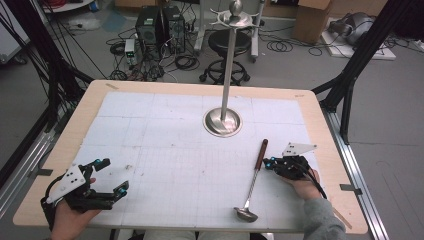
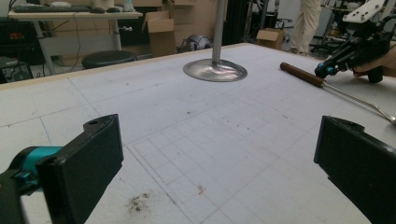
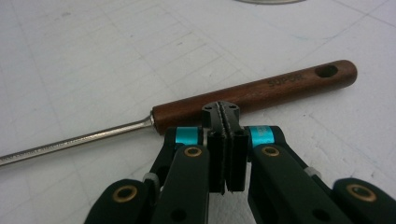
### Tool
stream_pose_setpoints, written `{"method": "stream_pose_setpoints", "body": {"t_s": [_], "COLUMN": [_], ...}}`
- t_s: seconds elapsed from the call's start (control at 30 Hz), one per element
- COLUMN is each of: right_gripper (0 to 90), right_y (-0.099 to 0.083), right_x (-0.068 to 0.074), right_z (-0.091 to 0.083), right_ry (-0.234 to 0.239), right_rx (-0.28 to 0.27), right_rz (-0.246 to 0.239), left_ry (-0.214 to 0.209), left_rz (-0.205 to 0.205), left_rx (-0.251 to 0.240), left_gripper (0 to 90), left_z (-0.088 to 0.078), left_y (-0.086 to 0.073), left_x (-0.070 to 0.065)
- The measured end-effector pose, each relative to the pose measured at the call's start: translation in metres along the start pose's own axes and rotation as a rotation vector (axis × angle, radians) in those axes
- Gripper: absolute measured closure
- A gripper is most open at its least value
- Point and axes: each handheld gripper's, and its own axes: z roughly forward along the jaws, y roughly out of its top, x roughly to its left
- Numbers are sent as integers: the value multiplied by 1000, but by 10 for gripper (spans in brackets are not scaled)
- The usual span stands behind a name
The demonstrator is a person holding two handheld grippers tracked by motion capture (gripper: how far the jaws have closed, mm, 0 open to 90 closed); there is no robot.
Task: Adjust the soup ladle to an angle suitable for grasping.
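Observation:
A metal ladle (image 1: 252,187) with a brown wooden handle (image 3: 252,95) lies on the white mat, bowl toward the near edge. My right gripper (image 1: 268,163) is shut with nothing between its jaws; its tips (image 3: 221,108) sit right beside the wooden handle, close to where it joins the steel shaft. Whether they touch it I cannot tell. My left gripper (image 1: 111,176) rests open at the near left corner, far from the ladle. The left gripper view has the ladle handle (image 2: 301,74) and the right gripper (image 2: 324,71) far off at the upper right.
A tall steel stand with a round base (image 1: 222,122) rises from the middle of the table (image 1: 65,145). Its base (image 2: 215,70) lies ahead of the left gripper. Stools, boxes and cables sit on the floor behind the table.

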Motion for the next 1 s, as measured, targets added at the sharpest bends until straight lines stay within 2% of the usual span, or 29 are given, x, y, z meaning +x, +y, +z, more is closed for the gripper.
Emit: {"method": "stream_pose_setpoints", "body": {"t_s": [0.1, 0.53, 0.73, 1.0], "right_gripper": [898, 899, 899, 899], "right_y": [2, 5, 9, 13], "right_x": [2, 5, 11, 16], "right_z": [4, 8, 14, 19], "right_ry": [-5, -9, 1, 17], "right_rx": [29, 36, 39, 36], "right_rz": [-13, -40, -66, -75], "left_ry": [2, -3, -1, 0], "left_rz": [3, 0, -1, -1], "left_rx": [5, 9, 9, 10], "left_gripper": [18, 18, 18, 18], "left_z": [0, 0, 0, 0], "left_y": [0, -1, -1, -1], "left_x": [0, 0, 0, 0]}}
